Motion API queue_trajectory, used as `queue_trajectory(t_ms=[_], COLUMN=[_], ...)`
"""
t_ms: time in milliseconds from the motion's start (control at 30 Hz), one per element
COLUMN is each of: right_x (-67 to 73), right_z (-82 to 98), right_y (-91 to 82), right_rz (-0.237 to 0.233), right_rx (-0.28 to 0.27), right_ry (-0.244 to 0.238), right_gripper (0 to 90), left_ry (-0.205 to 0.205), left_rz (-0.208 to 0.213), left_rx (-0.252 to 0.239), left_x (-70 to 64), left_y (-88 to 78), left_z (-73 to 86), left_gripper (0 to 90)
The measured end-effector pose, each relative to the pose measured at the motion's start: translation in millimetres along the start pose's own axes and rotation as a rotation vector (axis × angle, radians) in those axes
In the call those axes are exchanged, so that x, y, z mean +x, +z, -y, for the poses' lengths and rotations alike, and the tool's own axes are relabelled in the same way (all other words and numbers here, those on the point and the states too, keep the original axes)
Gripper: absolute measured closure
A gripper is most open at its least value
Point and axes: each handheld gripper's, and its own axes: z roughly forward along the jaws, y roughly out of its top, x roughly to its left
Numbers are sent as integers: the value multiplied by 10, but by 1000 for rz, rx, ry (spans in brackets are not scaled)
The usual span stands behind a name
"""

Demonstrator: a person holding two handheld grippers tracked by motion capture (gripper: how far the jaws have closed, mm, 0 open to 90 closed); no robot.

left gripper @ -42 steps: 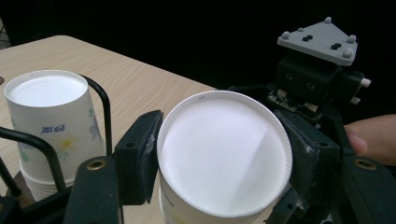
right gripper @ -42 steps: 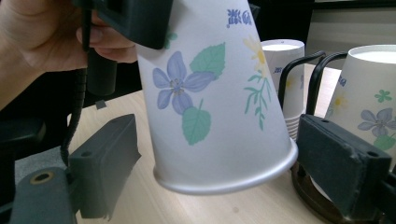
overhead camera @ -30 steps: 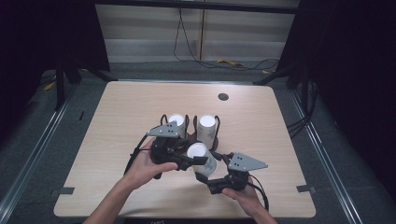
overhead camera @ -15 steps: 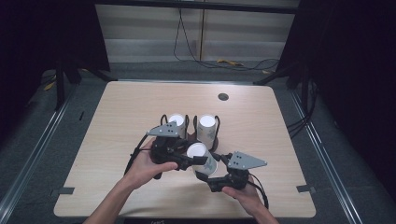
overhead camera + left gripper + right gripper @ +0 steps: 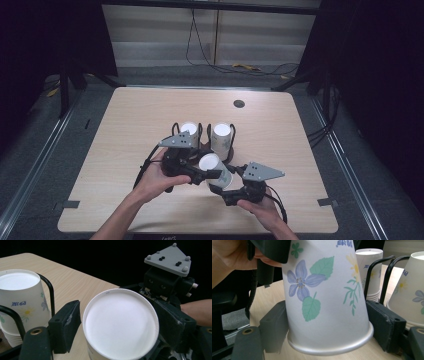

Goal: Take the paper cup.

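Lying tilted near the table's (image 5: 125,125) front edge, bottom toward the left gripper (image 5: 192,172), rim toward the right gripper (image 5: 225,189), the cup (image 5: 214,169) sits clamped between both sets of jaws.

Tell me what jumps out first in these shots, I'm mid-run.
An upside-down flowered paper cup sits between both grippers near the table's front edge: the left gripper at its base end, the right gripper near its rolled rim. Just behind, two stacks of matching cups stand in a black wire rack.
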Motion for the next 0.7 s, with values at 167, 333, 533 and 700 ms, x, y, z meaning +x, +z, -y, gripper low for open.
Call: queue_trajectory(t_ms=[167,333,533,700], right_x=[-13,-48,-99,-131], right_z=[-11,-43,-114,-199], right_y=[-12,-52,-91,-89], right_rz=[-6,14,22,20], right_rx=[14,52,136,205], right_ry=[2,-2,-31,-64], right_gripper=[231,237,247,252], left_ry=[7,5,47,76], left_rz=[-10,-25,-53,-44], left_rx=[-10,-30,-15,3], left_x=[2,14,34,22], left_y=[-27,-88,-140,-164], left_z=[-6,-23,-30,-41], left_gripper=[210,194,213,240])
